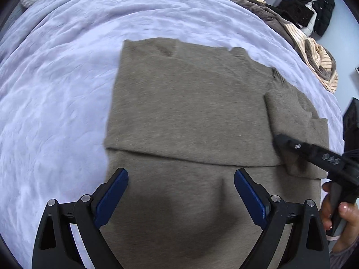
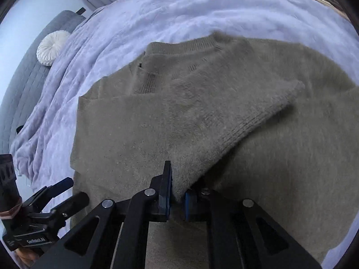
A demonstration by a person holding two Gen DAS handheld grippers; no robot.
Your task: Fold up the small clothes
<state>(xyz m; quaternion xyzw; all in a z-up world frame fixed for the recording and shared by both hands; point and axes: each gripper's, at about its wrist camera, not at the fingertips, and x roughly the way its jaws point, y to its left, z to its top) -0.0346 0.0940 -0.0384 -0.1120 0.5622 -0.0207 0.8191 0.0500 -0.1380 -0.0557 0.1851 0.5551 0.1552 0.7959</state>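
An olive-brown fuzzy sweater [image 1: 190, 103] lies flat on a lavender bedspread [image 1: 62, 85]. My left gripper [image 1: 180, 190] hangs open above the sweater's lower part, and nothing sits between its blue pads. In the right wrist view, my right gripper [image 2: 178, 196] is shut on a fold of the sweater's sleeve [image 2: 224, 130]. The sleeve slants across the sweater's body with its ribbed cuff pointing up and right. The ribbed neckline [image 2: 190, 44] is at the far side. The right gripper [image 1: 283, 141] also shows at the sweater's right edge, held by a hand [image 1: 338, 215].
A heap of striped beige and brown clothes [image 1: 314, 51] lies at the bed's far right edge, with black garments [image 1: 314, 6] beyond it. A white round cushion [image 2: 52, 48] rests against a grey headboard [image 2: 24, 85]. The left gripper [image 2: 71, 190] shows at the lower left.
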